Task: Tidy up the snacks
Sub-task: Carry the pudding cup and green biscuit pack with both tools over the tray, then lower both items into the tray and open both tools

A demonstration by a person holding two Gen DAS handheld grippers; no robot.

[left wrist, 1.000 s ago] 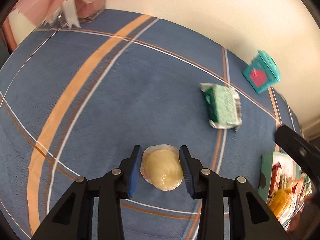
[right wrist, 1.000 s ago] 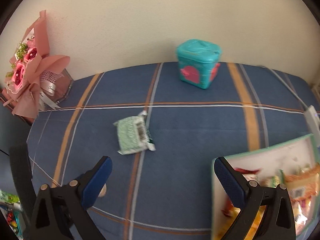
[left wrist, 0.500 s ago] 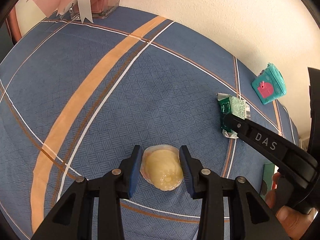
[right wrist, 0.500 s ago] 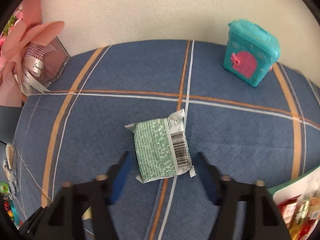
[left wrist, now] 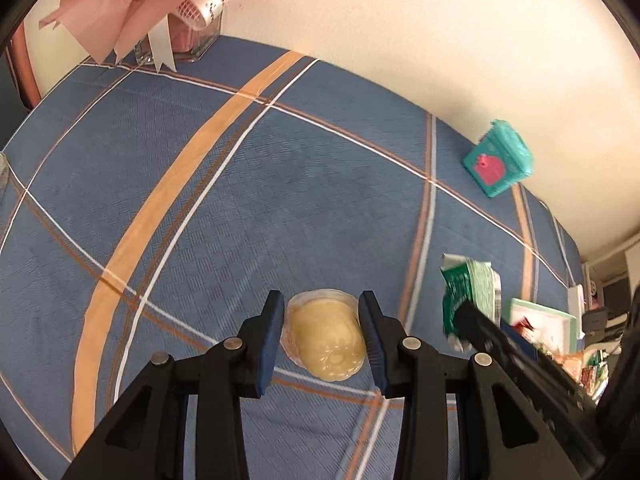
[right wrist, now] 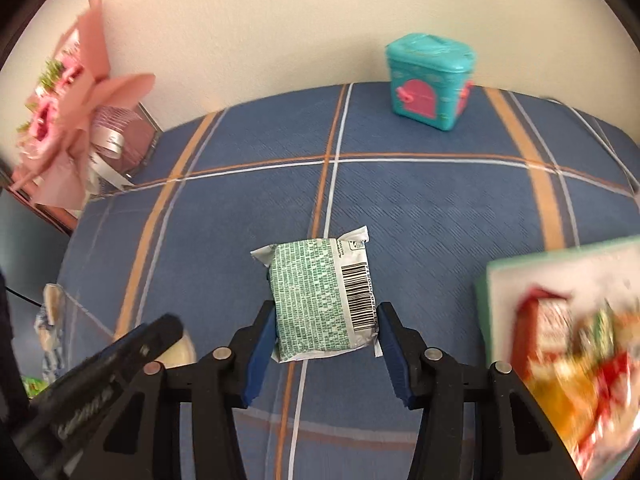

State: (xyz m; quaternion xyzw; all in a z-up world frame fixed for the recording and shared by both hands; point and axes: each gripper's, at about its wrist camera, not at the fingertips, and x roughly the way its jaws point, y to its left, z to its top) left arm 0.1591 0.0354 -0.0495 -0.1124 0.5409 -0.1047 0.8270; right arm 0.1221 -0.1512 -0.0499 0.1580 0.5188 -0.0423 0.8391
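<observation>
My left gripper (left wrist: 322, 322) is shut on a pale yellow wrapped pastry (left wrist: 325, 336) and holds it over the blue plaid cloth. My right gripper (right wrist: 326, 334) is shut on a green and white snack packet (right wrist: 322, 300) with a barcode; the packet also shows in the left wrist view (left wrist: 470, 294), with the right gripper's finger across it. A white box with a green rim (right wrist: 560, 344) full of colourful snacks lies at the right, blurred; it also shows in the left wrist view (left wrist: 548, 328).
A teal toy house box (right wrist: 430, 80) stands at the back by the wall. A pink flower bouquet (right wrist: 68, 120) in a glass holder stands at the back left corner. The blue plaid cloth (right wrist: 420, 208) covers the table. Plastic-wrapped items (right wrist: 50, 332) lie at the left edge.
My right gripper has moved in on the green packet and closed on its sides. My left gripper has kept hold of the pastry and shifted slightly.
</observation>
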